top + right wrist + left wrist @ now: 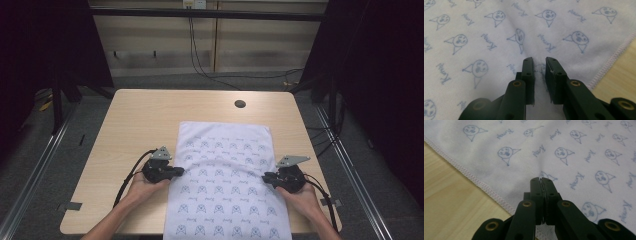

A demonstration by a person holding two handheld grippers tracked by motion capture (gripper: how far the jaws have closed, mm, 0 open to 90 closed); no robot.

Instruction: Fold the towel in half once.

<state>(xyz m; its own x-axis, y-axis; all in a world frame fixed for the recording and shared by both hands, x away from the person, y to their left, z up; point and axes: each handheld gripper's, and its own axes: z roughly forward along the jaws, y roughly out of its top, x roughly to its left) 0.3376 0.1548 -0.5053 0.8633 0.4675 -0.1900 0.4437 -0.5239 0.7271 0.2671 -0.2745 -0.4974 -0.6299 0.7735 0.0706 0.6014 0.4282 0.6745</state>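
Observation:
A white cloth point(225, 150) printed with small blue faces and words lies flat on the wooden table point(140, 120), its near end hanging over the front edge. At the cloth's left edge my left gripper point(181, 171) is held level. In the left gripper view its jaws point(541, 179) are pressed together on a small pucker of cloth point(564, 150) just inside the stitched hem point(474, 178). My right gripper point(265, 176) is at the right edge. In the right gripper view its jaws point(539, 59) stand narrowly apart, a raised fold of cloth point(499, 37) pinched between them.
A round cable hole point(240, 104) sits in the table's far part beyond the cloth. Bare wood shows left and right of the cloth. Cables point(210, 70) run across the floor behind the table, and dark frames stand on both sides.

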